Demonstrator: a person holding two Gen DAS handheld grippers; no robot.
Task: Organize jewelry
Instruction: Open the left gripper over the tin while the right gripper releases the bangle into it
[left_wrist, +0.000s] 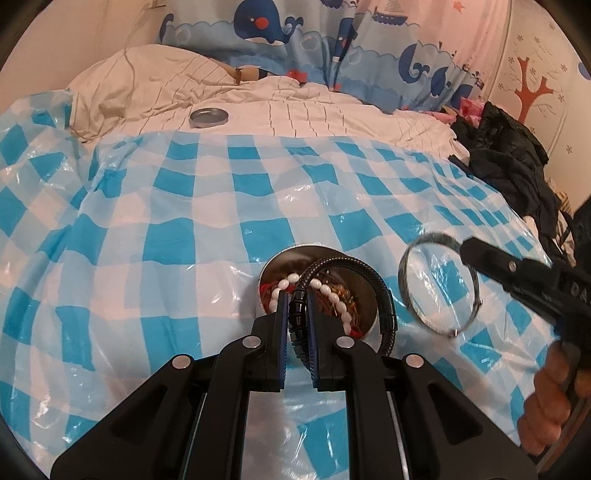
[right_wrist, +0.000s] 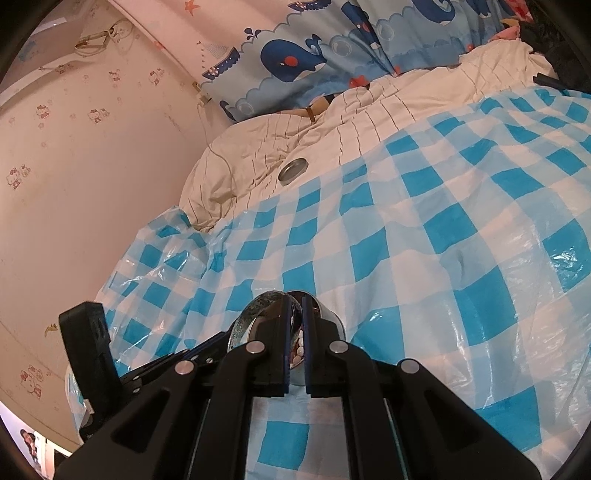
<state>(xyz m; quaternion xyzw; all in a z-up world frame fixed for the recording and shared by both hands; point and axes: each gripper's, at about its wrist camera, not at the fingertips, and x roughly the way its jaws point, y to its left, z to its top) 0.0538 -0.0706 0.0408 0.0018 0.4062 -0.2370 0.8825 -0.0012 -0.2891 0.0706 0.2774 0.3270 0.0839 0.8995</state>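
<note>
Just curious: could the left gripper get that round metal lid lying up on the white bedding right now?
Probably not yet: the left gripper is shut on a black bracelet over the tin; the lid lies unobstructed beyond the checkered sheet.

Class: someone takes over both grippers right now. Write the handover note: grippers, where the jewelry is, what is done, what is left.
Left gripper: shut on a black segmented bracelet, held over the open round tin.
Right gripper: shut on a thin silver bangle, held above the checked plastic sheet, right of the tin.
Done: white bead strand and red-and-gold pieces lie in the tin.
Left: drop in bracelet and bangle; the lid lies on the bedding beyond.
</note>
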